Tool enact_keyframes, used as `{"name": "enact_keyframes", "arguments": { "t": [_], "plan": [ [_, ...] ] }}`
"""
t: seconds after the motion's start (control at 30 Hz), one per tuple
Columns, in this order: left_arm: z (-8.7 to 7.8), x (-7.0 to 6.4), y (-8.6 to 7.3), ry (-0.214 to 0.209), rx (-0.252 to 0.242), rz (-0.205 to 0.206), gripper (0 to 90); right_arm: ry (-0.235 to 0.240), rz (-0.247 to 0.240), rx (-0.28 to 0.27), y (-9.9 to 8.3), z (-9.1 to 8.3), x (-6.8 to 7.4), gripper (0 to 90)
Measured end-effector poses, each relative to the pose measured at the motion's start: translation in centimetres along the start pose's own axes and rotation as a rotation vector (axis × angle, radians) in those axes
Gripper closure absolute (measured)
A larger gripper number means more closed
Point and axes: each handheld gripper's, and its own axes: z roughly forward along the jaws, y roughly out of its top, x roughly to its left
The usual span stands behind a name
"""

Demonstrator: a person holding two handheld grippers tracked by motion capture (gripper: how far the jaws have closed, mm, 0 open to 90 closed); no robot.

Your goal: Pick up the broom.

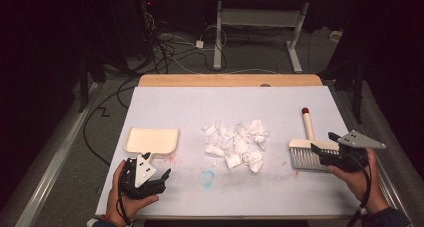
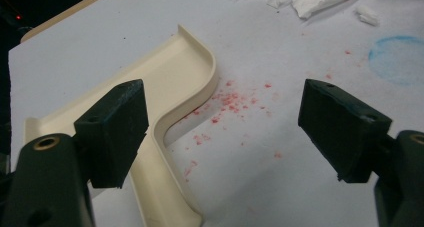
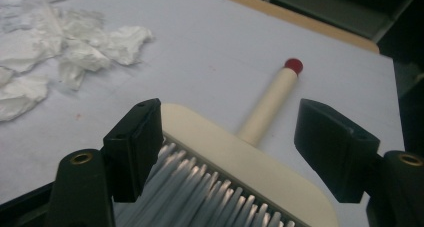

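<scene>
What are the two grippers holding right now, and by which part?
Nothing. Left gripper is open beside the cream plastic dustpan; right gripper is open over the cream grey-bristled brush.

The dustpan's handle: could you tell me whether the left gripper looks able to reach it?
Probably yes: the left gripper is open just short of the dustpan handle, with nothing between them.

No readable text, label, brand, number or sign appears anywhere in these views. The cream dustpan (image 1: 151, 139), the brush (image 1: 308, 148) and the white table cover (image 1: 260, 102) carry no lettering, and the blue ring mark (image 2: 398, 58) is only a stain.
</scene>
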Motion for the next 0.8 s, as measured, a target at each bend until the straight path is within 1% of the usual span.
{"name": "enact_keyframes", "arguments": {
  "t": [0.07, 0.13, 0.17, 0.2, 0.23, 0.27, 0.3, 0.33, 0.37, 0.47, 0.53, 0.6, 0.67, 0.7, 0.77, 0.8],
  "plan": [
    [0.1, 0.0, 0.0, -0.004, 0.002, 0.002, 19.2, 0.014, 0.016, 0.033, 0.2, 0.5, -0.7, 32.6],
    [0.2, -0.1, 0.1, -0.005, 0.004, 0.004, 19.2, -0.013, 0.025, 0.079, 0.5, 1.2, -1.1, 33.8],
    [0.2, -0.1, 0.1, -0.005, 0.004, 0.004, 19.2, -0.005, 0.034, 0.1, 0.7, 1.5, -1.4, 33.7],
    [0.3, 0.0, 0.1, -0.008, 0.006, 0.005, 19.2, 0.0, 0.055, 0.115, 0.8, 1.8, -1.7, 34.2],
    [0.4, -0.1, 0.1, -0.012, 0.008, 0.004, 19.2, -0.008, 0.076, 0.137, 1.0, 2.2, -2.0, 34.1],
    [0.4, -0.1, 0.1, -0.012, 0.009, 0.006, 19.2, -0.001, 0.094, 0.164, 1.2, 2.6, -2.3, 33.9],
    [0.5, -0.2, 0.1, -0.017, 0.011, 0.007, 19.2, 0.007, 0.116, 0.18, 1.3, 3.1, -2.6, 34.0],
    [0.5, -0.2, 0.1, -0.017, 0.011, 0.007, 19.2, -0.007, 0.134, 0.194, 1.5, 3.6, -2.8, 35.1],
    [0.5, -0.2, 0.1, -0.016, 0.013, 0.01, 19.2, -0.024, 0.139, 0.218, 1.6, 4.1, -2.9, 35.3],
    [0.6, -0.2, 0.2, -0.016, 0.015, 0.014, 19.2, -0.046, 0.158, 0.276, 2.1, 5.9, -3.1, 35.6],
    [0.6, -0.3, 0.2, -0.016, 0.017, 0.013, 19.2, -0.044, 0.177, 0.327, 2.4, 7.1, -3.2, 35.7],
    [0.6, -0.4, 0.2, -0.016, 0.02, 0.017, 19.2, -0.033, 0.214, 0.36, 2.5, 8.3, -3.3, 37.7],
    [0.6, -0.4, 0.2, -0.016, 0.024, 0.02, 19.2, -0.05, 0.216, 0.404, 2.6, 9.6, -3.4, 38.2],
    [0.6, -0.4, 0.2, -0.016, 0.022, 0.018, 19.2, -0.063, 0.225, 0.416, 2.6, 10.0, -3.5, 39.7],
    [0.6, -0.4, 0.1, -0.016, 0.024, 0.019, 19.2, -0.057, 0.236, 0.448, 2.5, 10.8, -3.5, 39.2],
    [0.6, -0.4, 0.1, -0.018, 0.024, 0.019, 19.2, -0.06, 0.252, 0.441, 2.5, 10.9, -3.6, 41.2]
  ]
}}
